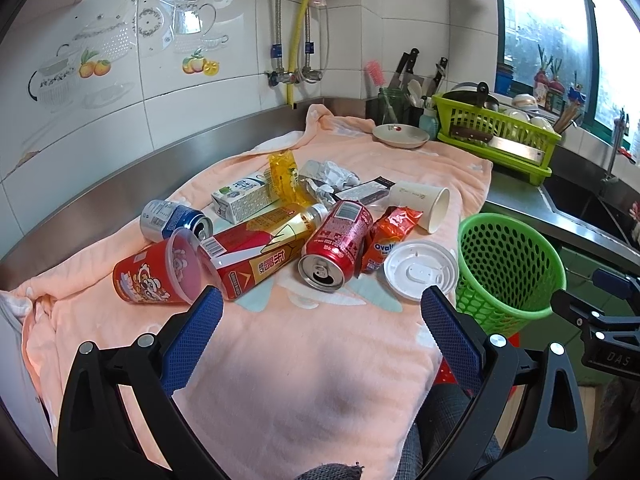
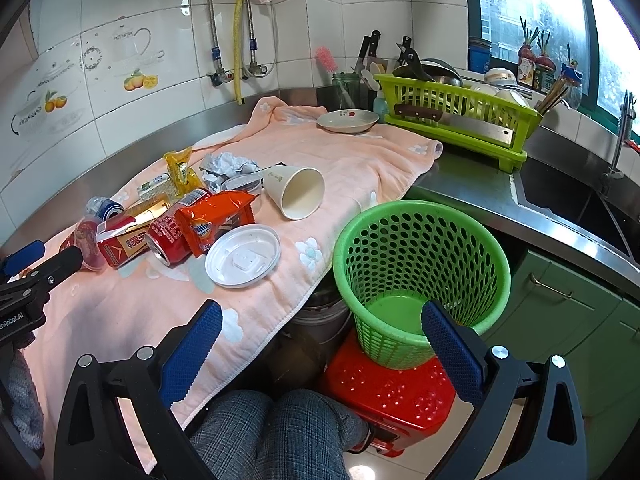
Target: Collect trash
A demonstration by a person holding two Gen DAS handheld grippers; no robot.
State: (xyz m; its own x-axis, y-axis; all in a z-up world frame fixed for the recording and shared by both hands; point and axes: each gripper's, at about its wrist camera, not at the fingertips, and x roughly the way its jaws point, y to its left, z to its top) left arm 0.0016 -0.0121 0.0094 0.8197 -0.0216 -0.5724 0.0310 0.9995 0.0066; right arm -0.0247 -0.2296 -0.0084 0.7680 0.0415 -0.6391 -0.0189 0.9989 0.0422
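You have not put anything away yet, as far as these views show. The green basket (image 2: 420,276) stands on a red stool (image 2: 390,396) just off the edge of the surface, and its floor, seen from the right wrist, looks bare: no can, wrapper or cup inside.

All the trash lies on the peach towel (image 1: 300,360) that covers the surface, on the far side of the basket's rim from you and off to its left. Nearest the basket is the white plastic lid (image 1: 420,270), almost at the towel's edge beside the rim. Just beyond the lid lies the paper cup (image 1: 424,202) on its side, mouth toward the basket. Left of the lid are the orange Ovaltine packet (image 1: 386,240) and the red soda can (image 1: 338,246), tipped over and touching each other. Farther from the basket sit the red and gold carton (image 1: 260,254), the red snack cup (image 1: 154,278), the blue can (image 1: 172,218), the milk carton (image 1: 244,196), the yellow wrapper (image 1: 284,176) and the crumpled paper (image 1: 330,174), packed close together.

Your left hand-held gripper (image 1: 320,312) hangs spread wide over the bare towel with nothing between its pads. Your right hand-held gripper (image 2: 322,322) is likewise wide apart and holds nothing, hovering near the basket's front wall.

So the whole pile is left to do. I would judge the lid the easiest first pick, since it lies closest to the basket.
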